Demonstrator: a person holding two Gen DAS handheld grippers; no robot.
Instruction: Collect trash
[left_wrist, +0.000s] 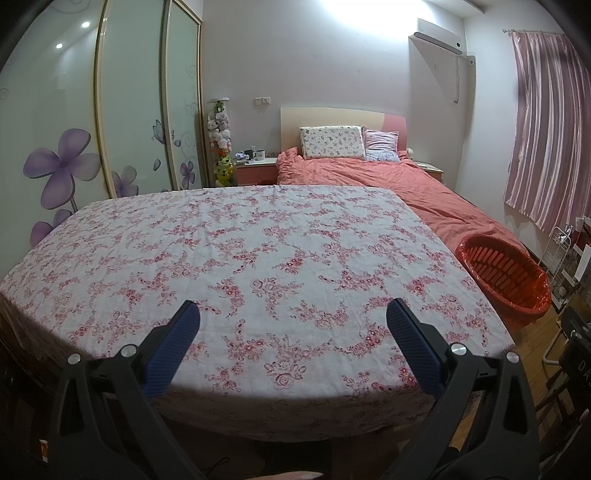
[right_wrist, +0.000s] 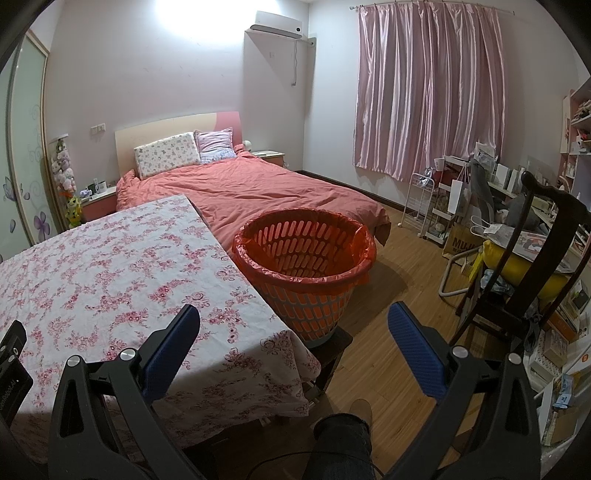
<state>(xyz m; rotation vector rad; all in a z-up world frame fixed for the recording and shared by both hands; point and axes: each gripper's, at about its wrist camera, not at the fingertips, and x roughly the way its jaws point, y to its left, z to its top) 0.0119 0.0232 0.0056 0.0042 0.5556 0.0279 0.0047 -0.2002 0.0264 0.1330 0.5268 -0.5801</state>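
Fingers of the left gripper stand wide apart, holding nothing, over the near edge of the table with its floral cloth. The right gripper is wide too and holds nothing, off the table's right corner. The bin, lined with a red bag, stands on a dark stool just beside the table, before the bed

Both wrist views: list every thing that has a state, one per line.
left gripper: open, holding nothing
right gripper: open, holding nothing
basket: upright, red liner fitted, no trash visible inside
curtain: drawn shut
tablecloth: spread flat, nothing visible on it
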